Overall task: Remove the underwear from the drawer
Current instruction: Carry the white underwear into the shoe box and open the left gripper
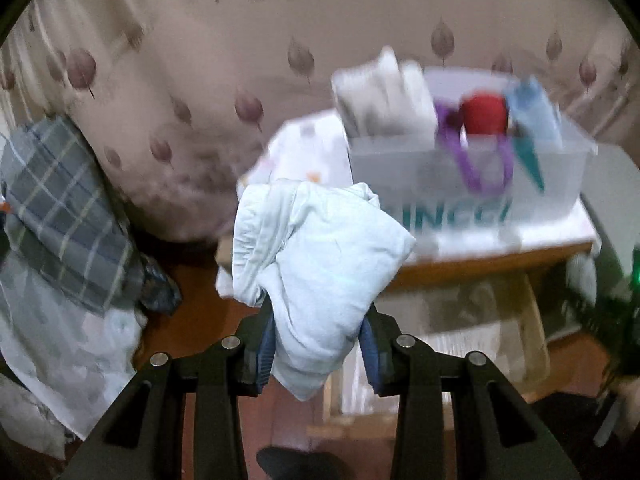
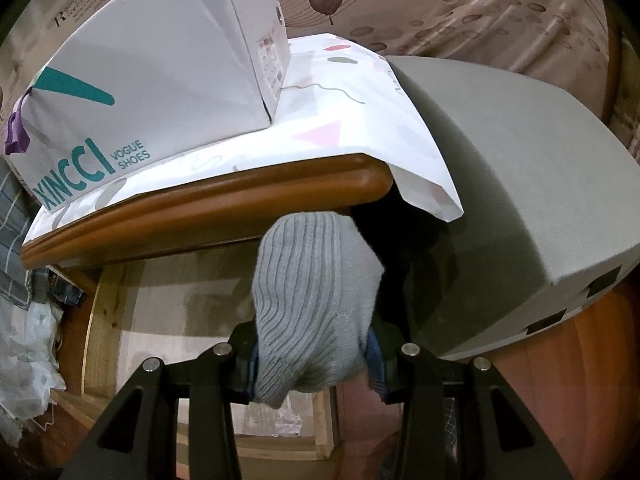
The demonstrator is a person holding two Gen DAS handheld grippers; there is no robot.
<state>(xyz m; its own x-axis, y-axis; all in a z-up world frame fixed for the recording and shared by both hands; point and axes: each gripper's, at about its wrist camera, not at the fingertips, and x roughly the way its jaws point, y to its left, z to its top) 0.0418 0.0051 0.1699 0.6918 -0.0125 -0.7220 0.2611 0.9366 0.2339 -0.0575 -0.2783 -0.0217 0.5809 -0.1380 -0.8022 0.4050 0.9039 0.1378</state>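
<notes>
The left hand-held gripper (image 1: pixel 318 344) is clamping a bundle of pale blue-white underwear (image 1: pixel 316 264), its blue pads pressing in on the cloth from both sides. The bundle is standing up out of the jaws, its long axis running away from the camera, and it is hanging clear above the open wooden drawer (image 1: pixel 480 344), which lies below and to the right of it. Beyond it, the counter (image 1: pixel 500 258) is carrying an open shoe box (image 1: pixel 472 176) stuffed with cloth items.

The right hand-held gripper (image 2: pixel 314 360) is gripping a grey ribbed garment (image 2: pixel 316 300) the same way, pads closed on its lower folds, long axis pointing ahead. This one is sitting lower, just over the drawer interior (image 2: pixel 192 304) and under the counter's brown edge (image 2: pixel 224 196).

Judging by this, the left piece is already out and the right one is nearer the drawer, so the coming move is turning on lifting it up and clear of the counter lip.

Count: two grippers, two garments held, one drawer, one shoe box, one grey padded seat (image 2: pixel 520 184) at the right.
</notes>
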